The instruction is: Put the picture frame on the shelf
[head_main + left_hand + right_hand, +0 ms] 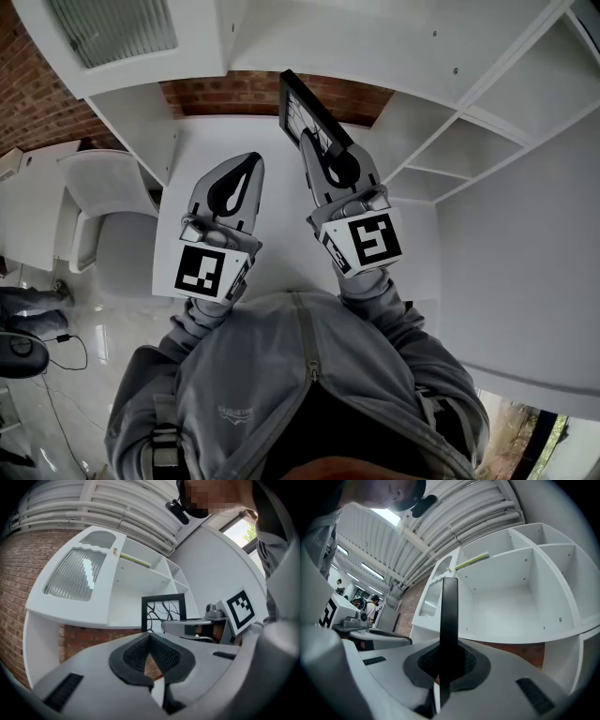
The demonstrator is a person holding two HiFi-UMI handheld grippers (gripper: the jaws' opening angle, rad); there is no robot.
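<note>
Frame (305,108): head view, sticking up and forward out of right gripper (319,142), shelf (441,150) lying ahead and right; one frame.
Left gripper (250,164): left gripper view, jaws pressing together on nothing, hovering beside frame.
Right gripper: right gripper view, pinching frame's lower edge, thin edge standing upright, facing shelf; two grippers, right nearer.

Upright picture frame (302,108) in right gripper (317,145), before the shelf (487,122), left gripper (249,164) just left, table (211,141) beneath both.
</note>
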